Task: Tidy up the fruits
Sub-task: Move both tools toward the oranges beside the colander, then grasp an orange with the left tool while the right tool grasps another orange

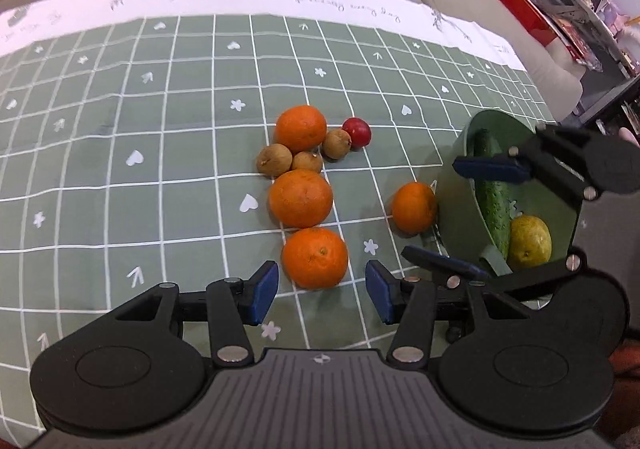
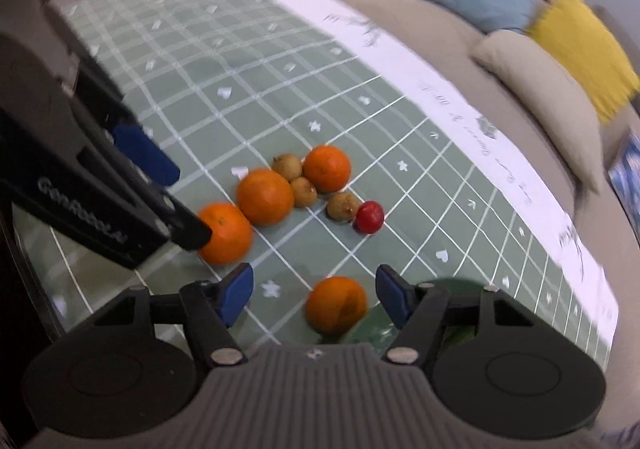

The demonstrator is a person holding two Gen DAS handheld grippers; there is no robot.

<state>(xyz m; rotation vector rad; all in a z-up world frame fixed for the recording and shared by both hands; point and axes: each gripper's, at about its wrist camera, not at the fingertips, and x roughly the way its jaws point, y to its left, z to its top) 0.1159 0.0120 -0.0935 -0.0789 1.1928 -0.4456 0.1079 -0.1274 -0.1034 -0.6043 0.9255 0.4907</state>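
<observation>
Left gripper [image 1: 322, 291] spread wide, empty, before a dimpled round orange [image 1: 315, 257]. Right gripper [image 2: 316, 291] likewise apart over the smooth green bowl [image 1: 460, 185], beside another orange [image 2: 337, 305].

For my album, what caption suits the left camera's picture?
Open left gripper faces an orange, green bowl beside.

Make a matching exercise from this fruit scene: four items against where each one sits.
Items:
1. cucumber
2. red fruit
3. lone orange
4. nearest orange

Places:
A. just ahead of the left gripper, in line with its open jaws
B. inside the green bowl
C. against the bowl's outer wall
D. far end of the fruit cluster

Pairs: 1-B, 2-D, 3-C, 4-A
</observation>
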